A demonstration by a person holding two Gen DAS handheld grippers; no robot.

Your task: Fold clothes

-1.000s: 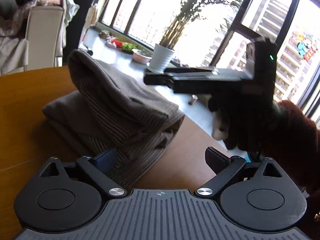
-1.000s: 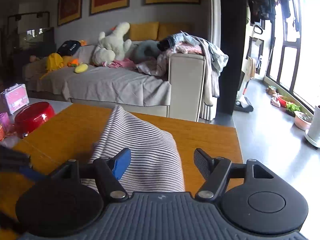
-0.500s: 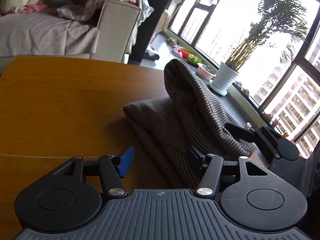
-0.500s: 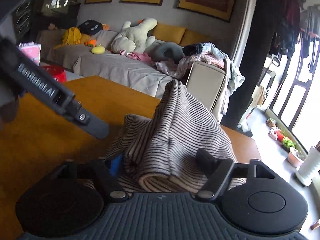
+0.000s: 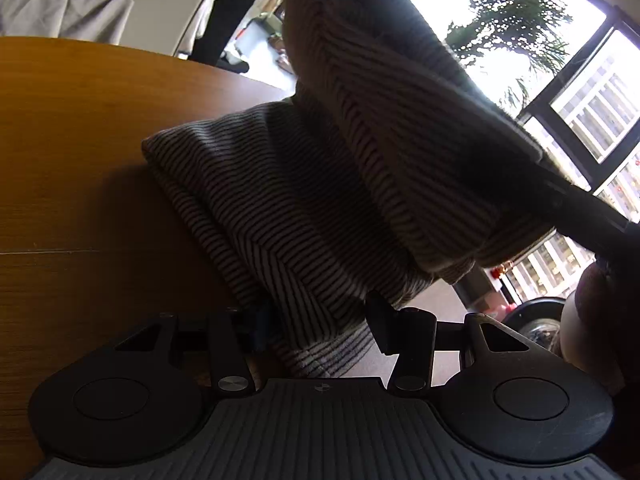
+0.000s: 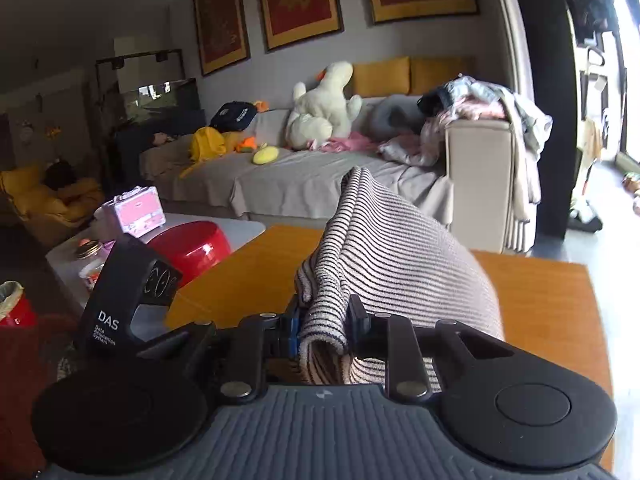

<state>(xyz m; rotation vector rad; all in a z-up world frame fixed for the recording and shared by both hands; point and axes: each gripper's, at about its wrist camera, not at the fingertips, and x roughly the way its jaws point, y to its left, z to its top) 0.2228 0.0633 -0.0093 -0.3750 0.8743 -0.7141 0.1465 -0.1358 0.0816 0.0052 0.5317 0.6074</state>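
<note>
Pinching a rolled hem of the striped garment (image 6: pixel 384 264), the right gripper (image 6: pixel 323 326) holds it lifted above the counter (image 6: pixel 552 300). The left gripper (image 5: pixel 320 324) has its fingers (image 5: pixel 382 328) half spread around a lower fold, cloth between them; the rest lies bunched on the counter's right side.

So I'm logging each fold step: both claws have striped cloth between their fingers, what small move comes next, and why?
Probably carry the lifted edge across and lay it down. The right claw is shut on a bunched edge of the striped garment, raised off the wooden table. The left claw has its lower folds between its fingers, so the fold looks unfinished.
</note>
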